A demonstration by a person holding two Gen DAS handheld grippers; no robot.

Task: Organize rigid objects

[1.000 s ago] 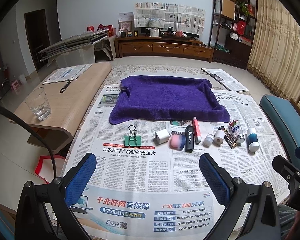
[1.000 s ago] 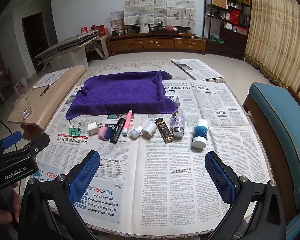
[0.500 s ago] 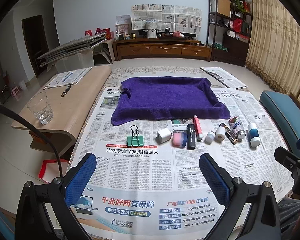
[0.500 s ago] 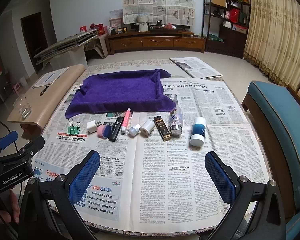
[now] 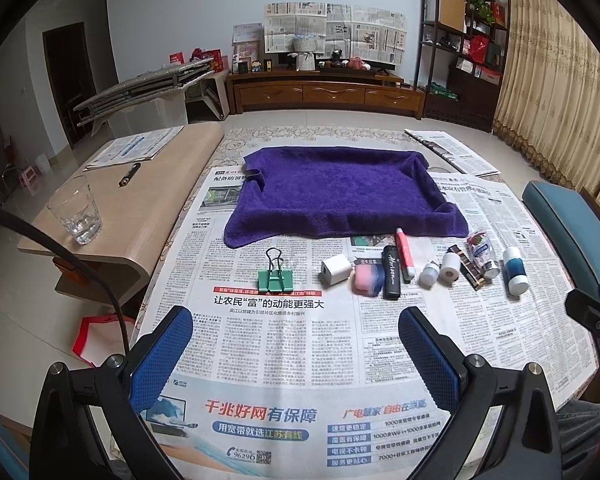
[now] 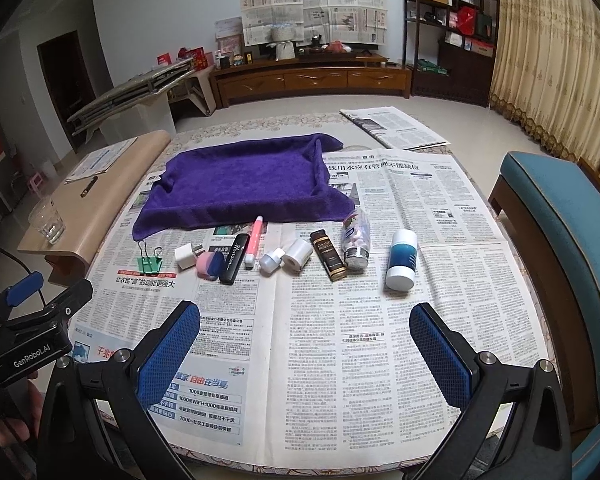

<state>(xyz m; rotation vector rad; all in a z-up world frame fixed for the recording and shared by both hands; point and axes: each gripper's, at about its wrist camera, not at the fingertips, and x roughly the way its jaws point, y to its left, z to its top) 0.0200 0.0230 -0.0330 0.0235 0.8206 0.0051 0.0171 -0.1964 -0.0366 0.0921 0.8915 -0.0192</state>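
Note:
A row of small objects lies on the newspaper-covered table in front of a purple towel: green binder clip, white charger plug, pink-blue case, black tube, pink pen, two small white items, brown box, clear bottle, blue-white bottle. My left gripper and right gripper are open and empty, held above the near newspaper.
A low wooden side table stands left with a glass and a pen. A blue chair stands right. A TV cabinet and shelves line the far wall.
Both grippers have drifted slightly; the view shifted a little, objects appear marginally closer. Nothing on the table has moved. Both grippers stay open.

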